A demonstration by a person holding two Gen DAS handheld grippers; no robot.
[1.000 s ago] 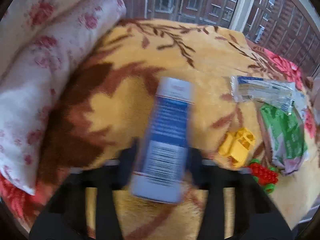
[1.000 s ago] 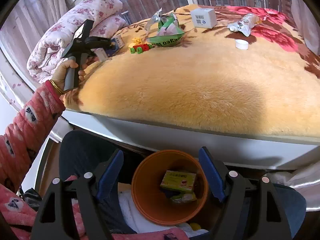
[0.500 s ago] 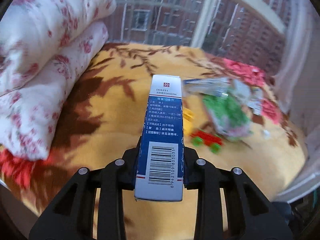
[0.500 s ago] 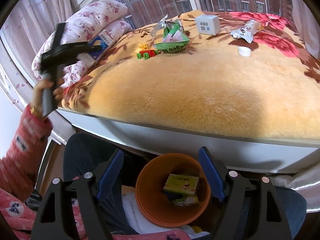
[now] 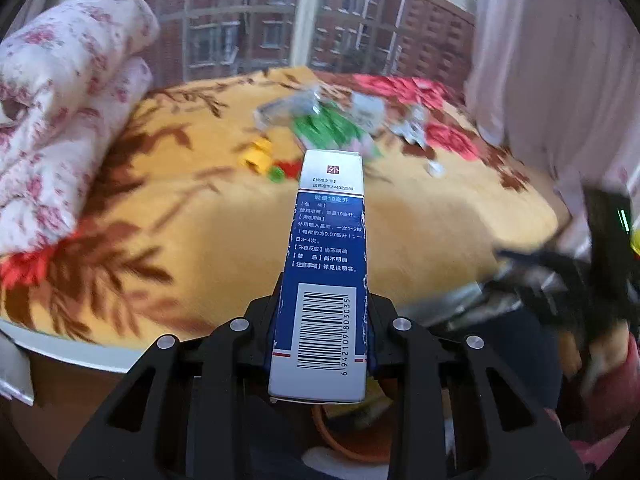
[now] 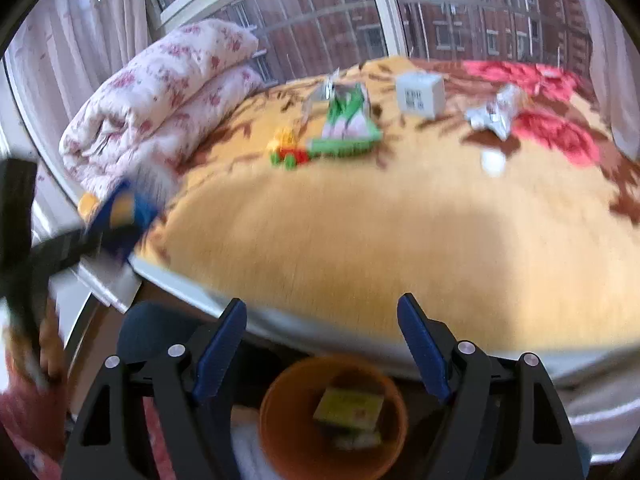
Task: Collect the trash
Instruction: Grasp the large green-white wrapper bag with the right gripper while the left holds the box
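Blue-and-white cardboard medicine box (image 5: 326,264) clamped between left gripper (image 5: 323,320) jaws, held off the near edge of the yellow plush blanket (image 6: 360,232), above round orange plastic bin (image 6: 276,428). Right gripper (image 6: 322,344) jaws spread wide, nothing between them, over same bin; green carton (image 6: 348,404) lies inside. Green wrapper (image 6: 346,120), white box (image 6: 420,94), crumpled silver wrapper (image 6: 496,114) near blanket's far edge.
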